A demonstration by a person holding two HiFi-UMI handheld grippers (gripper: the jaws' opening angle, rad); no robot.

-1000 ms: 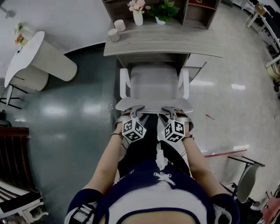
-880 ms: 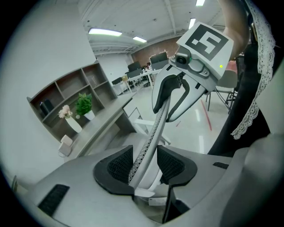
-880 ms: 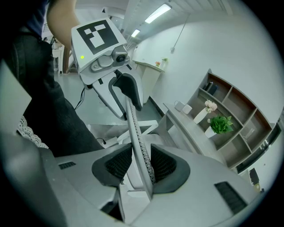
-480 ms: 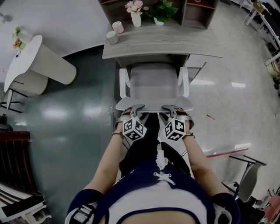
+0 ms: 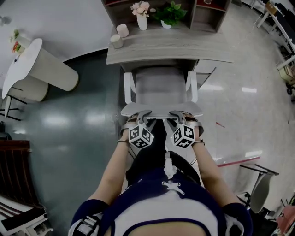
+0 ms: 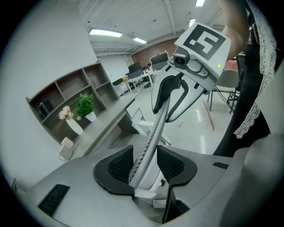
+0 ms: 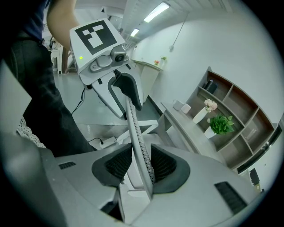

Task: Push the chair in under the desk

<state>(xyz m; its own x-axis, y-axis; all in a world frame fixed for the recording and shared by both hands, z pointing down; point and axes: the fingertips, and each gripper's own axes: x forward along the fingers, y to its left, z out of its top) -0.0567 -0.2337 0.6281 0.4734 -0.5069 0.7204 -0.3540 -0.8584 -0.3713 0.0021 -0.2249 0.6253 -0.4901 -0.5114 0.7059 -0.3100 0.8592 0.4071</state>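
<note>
A white chair (image 5: pixel 161 90) stands facing the grey wooden desk (image 5: pixel 170 46), the front of its seat under the desk's edge. Its thin mesh backrest (image 5: pixel 161 109) is nearest me. My left gripper (image 5: pixel 143 118) is shut on the backrest's top edge left of centre, and my right gripper (image 5: pixel 178 116) is shut on it right of centre. In the left gripper view the backrest edge (image 6: pixel 148 142) runs between the dark pads of the left gripper (image 6: pixel 145 162). The right gripper view shows the same edge (image 7: pixel 136 135) inside the right gripper (image 7: pixel 141 164).
Two cups (image 5: pixel 116 41), a vase of flowers (image 5: pixel 142 18) and a potted plant (image 5: pixel 171 14) stand on the desk below a shelf unit. A round white table (image 5: pixel 27 60) is at the left, a dark chair (image 5: pixel 18 184) lower left, another chair (image 5: pixel 260 189) lower right.
The chair and both grippers have slid a little toward the desk, so slightly more of the seat lies under its edge. Both grips are unchanged.
</note>
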